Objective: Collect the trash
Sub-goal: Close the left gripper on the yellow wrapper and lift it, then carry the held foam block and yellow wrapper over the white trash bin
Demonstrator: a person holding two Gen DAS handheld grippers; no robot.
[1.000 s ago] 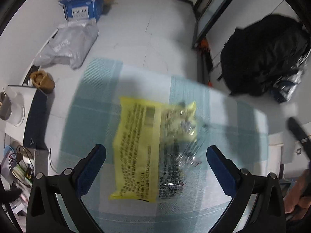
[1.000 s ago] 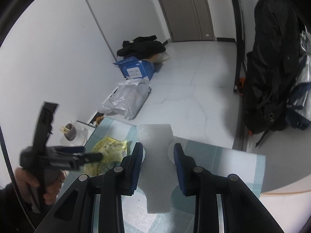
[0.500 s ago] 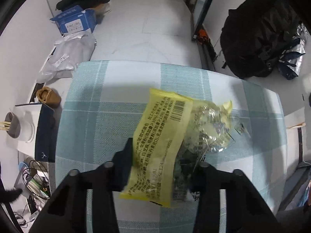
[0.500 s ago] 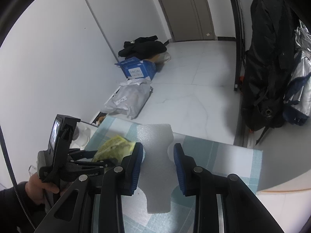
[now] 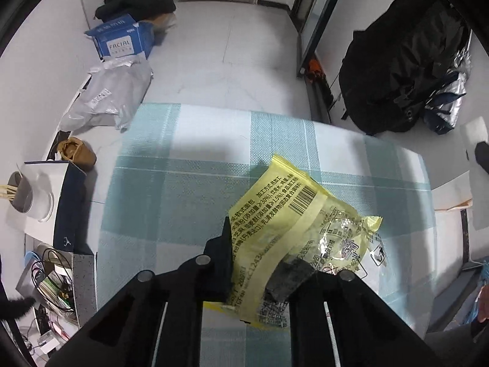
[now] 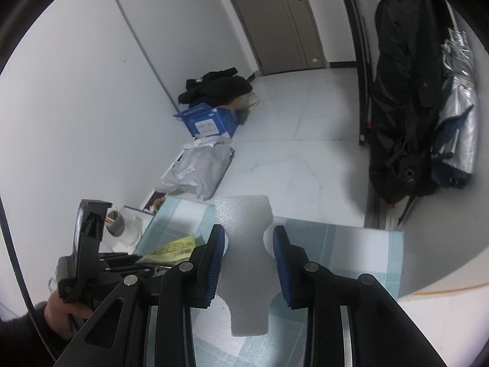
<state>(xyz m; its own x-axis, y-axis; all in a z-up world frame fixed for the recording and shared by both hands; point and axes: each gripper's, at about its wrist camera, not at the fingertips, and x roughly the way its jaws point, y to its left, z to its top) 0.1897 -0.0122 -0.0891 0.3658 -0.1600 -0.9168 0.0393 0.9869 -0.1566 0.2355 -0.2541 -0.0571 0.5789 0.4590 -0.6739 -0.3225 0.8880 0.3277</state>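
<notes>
My left gripper (image 5: pixel 259 260) is shut on a yellow and clear food wrapper (image 5: pixel 293 229) and holds it lifted above the teal checked tablecloth (image 5: pixel 183 189). The wrapper also shows in the right wrist view (image 6: pixel 174 247), beside the left gripper (image 6: pixel 134 260). My right gripper (image 6: pixel 249 253) holds a white foam piece (image 6: pixel 247 263) by its narrow waist, above the table; the blue pads sit close at both sides of it.
On the floor beyond the table are a grey plastic mailer bag (image 5: pixel 107 101), a blue box (image 5: pixel 122 41), dark clothes (image 5: pixel 137 3) and a black backpack (image 5: pixel 397 73). A white cup with sticks (image 5: pixel 21 197) stands on a side shelf at the left.
My left gripper has shut on the yellow wrapper and lifted it off the cloth, tilting it to the right. My right gripper keeps hold of the foam piece almost unmoved.
</notes>
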